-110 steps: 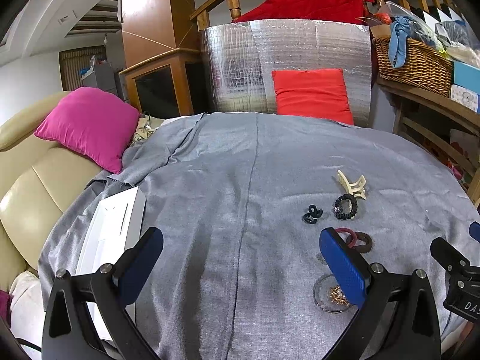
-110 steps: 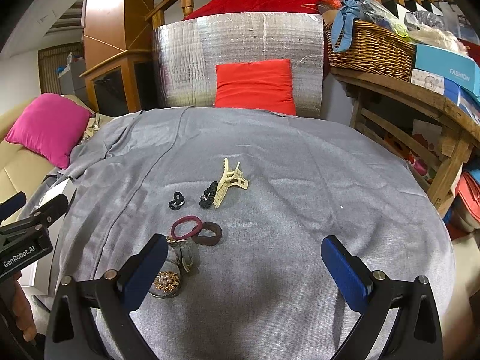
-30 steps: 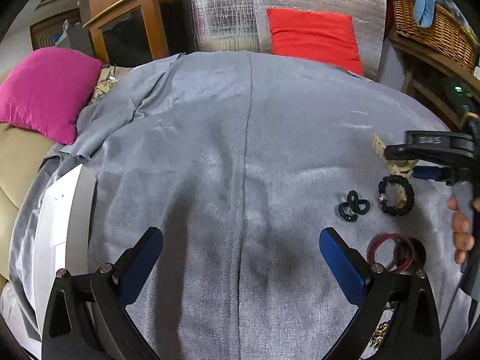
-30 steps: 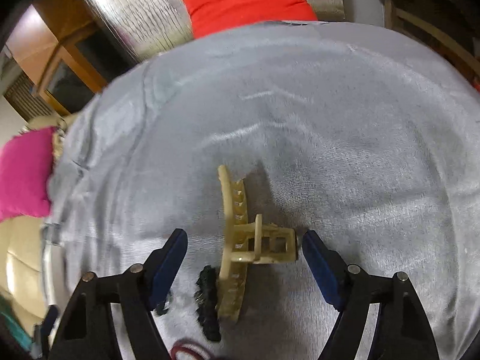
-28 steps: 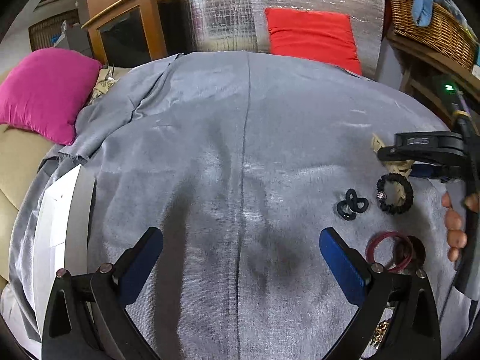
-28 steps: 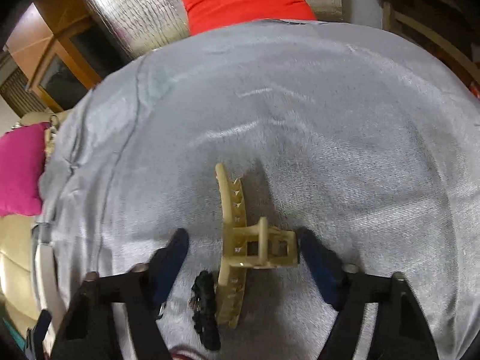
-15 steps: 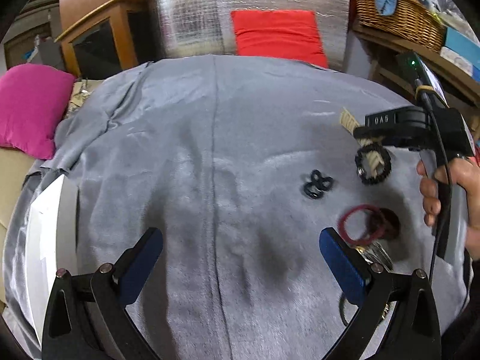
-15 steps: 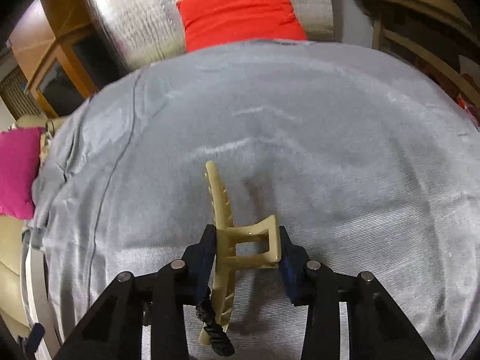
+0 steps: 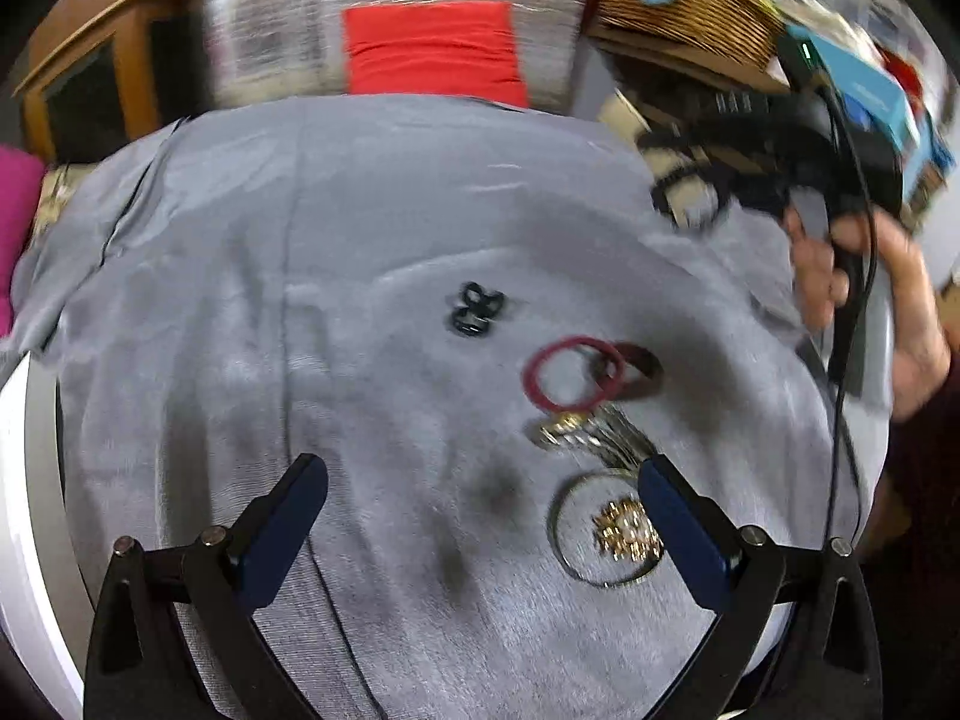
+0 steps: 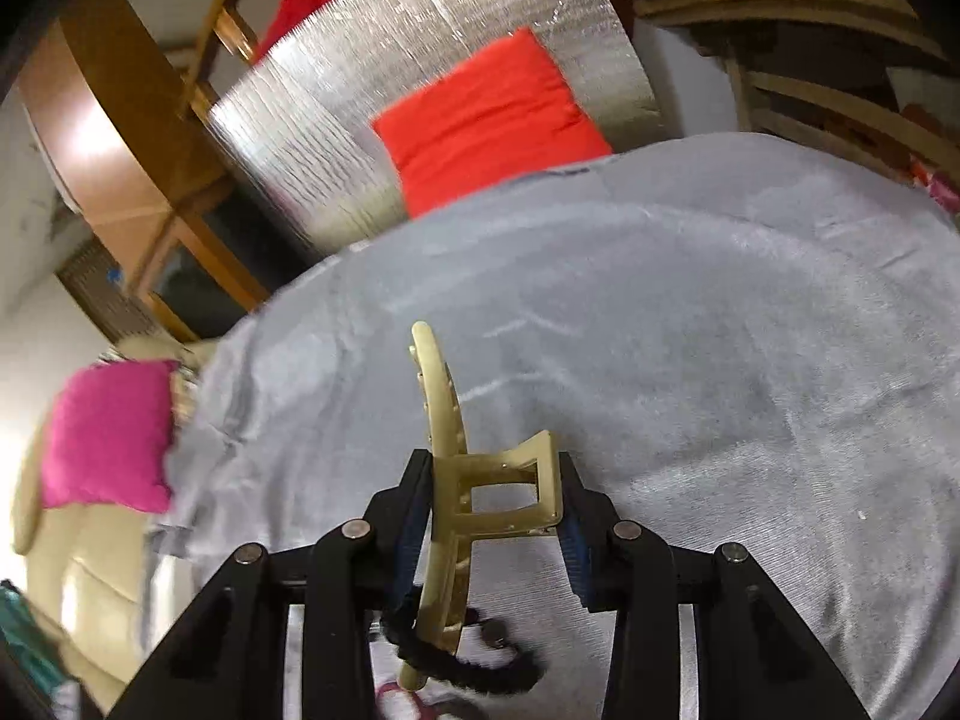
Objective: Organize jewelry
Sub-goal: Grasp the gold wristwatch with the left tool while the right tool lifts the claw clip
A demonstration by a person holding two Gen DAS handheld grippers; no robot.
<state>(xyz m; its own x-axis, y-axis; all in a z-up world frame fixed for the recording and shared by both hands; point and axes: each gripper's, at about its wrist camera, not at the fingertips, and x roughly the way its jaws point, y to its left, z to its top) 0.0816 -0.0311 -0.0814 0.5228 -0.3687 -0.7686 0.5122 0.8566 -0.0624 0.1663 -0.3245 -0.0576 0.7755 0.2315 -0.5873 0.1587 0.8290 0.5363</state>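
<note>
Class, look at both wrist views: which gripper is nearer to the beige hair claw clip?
Right. The right gripper has its fingers clamped on the hair claw clip, lifting it. The left gripper hangs open over the grey cloth, well away.

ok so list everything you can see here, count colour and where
hair claw clip: 1, beige-gold, clamped in the right gripper, lifted off the cloth
black scrunchie: 1, black, caught on the clip's lower end
small black hair tie: 1, black, mid cloth
thin hair tie: 1, red, right of centre, overlapping a dark brown one
dark brown hair tie: 1, beside the red
round clear dish: 1, holds gold bits, near edge
grey cloth: 1, covers the table
red cushion: 1, behind the table
pink cushion: 1, on the sofa
left gripper: open, empty
right gripper: shut on the clip
</note>
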